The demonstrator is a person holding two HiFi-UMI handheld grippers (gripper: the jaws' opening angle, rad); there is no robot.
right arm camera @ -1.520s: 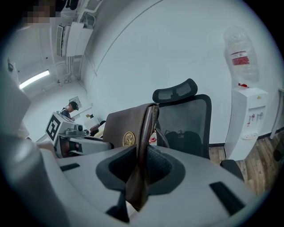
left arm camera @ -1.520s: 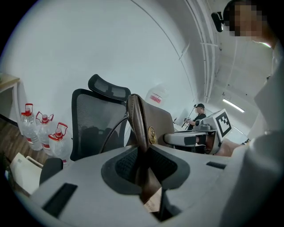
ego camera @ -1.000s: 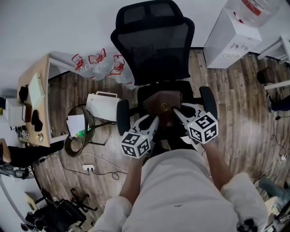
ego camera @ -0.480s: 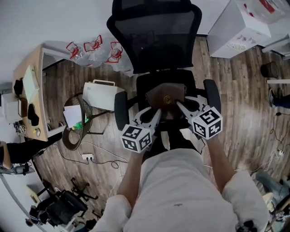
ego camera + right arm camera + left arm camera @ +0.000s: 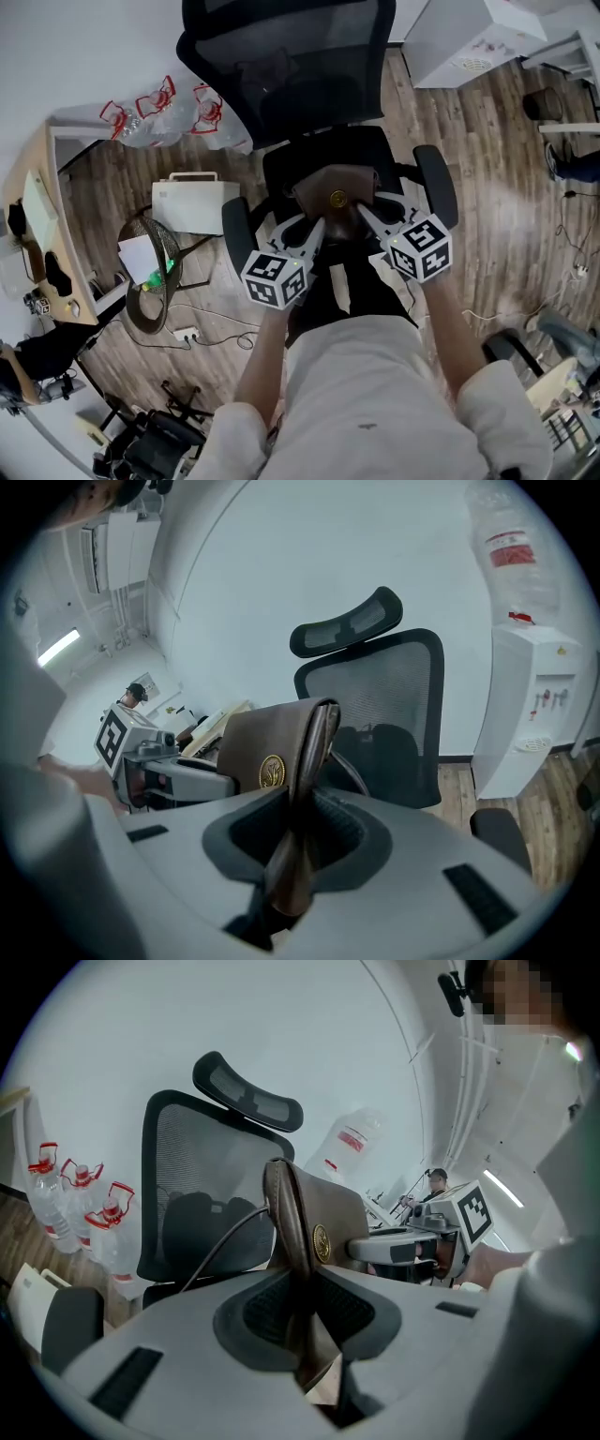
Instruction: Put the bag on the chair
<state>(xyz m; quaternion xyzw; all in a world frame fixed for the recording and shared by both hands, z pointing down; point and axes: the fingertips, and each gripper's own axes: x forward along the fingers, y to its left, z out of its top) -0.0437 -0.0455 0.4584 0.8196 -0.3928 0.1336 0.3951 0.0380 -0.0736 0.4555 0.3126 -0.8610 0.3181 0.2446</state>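
**Brown bag held by two tools over the seat of an office chair**

Seen from above, a person stands in front of a black mesh office chair (image 5: pixel 309 155) and holds a small brown bag (image 5: pixel 336 190) over its seat. The left tool (image 5: pixel 314 228) is clamped on one end of the bag and the right tool (image 5: pixel 364 214) on the opposite end. Each gripper view shows the jaws pressed onto a thin brown edge. The bag stands upright between the tools, with a round gold emblem (image 5: pixel 272 772) on its broad face. A thin dark strap (image 5: pixel 211 1246) loops out from the top of the bag toward the chair's back. The bag is between the two armrests (image 5: pixel 438 183), over the middle of the seat. These views do not show whether its base already touches the cushion.

The step in hand appears to be the set-down. To do it well, both ends should stay level so the base meets the cushion flat, well back from the front edge. A bag this narrow and upright will likely tip once freed. Leaning it against the chair's back, or laying it on its broad face, seems safer than leaving it standing. Both tools should open together, and only once the seat carries the weight. They should then draw outward, clear of the strap. A chair of this kind may swivel or roll, so pushing on it is best avoided.
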